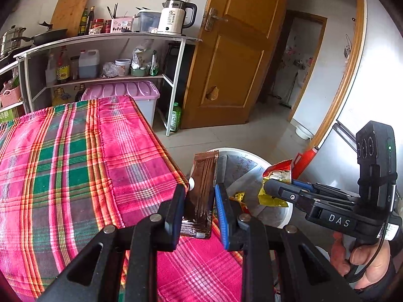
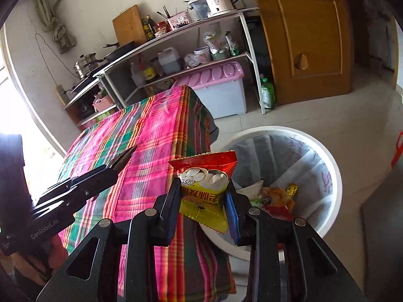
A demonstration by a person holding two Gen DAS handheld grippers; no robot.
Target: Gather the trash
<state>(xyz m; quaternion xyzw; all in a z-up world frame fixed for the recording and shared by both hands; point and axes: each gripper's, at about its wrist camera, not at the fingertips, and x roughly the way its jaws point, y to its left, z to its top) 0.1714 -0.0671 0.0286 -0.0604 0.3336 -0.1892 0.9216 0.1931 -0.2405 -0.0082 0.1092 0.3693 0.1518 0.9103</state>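
- Two wrappers are in hand, one per gripper, both near the white bin [image 2: 327,151] that stands on the floor at the table's [image 1: 75,151] corner.
- Left gripper [image 1: 199,201]: its jaws stand narrowly apart, pressed on a brown sachet [image 1: 202,188] held upright at the lower centre of the left wrist view, over the table's plaid edge with the bin just behind it.
- Right gripper [image 2: 204,196]: likewise partly closed, clamped on a red-and-yellow snack packet [image 2: 205,191] at the centre of the right wrist view, hanging between the table edge and the bin rim.
- Bin: lined with a pale bag, with other wrappers [image 2: 277,198] already lying at its bottom, lower right of the right wrist view.
- Step, as I judge it: carrying both pieces across to the bin for dropping.
- Next move calls for bringing each gripper fully over the bin's mouth, clear of the rim, and only then parting the jaws so that the light wrappers fall inside and not onto the floor.
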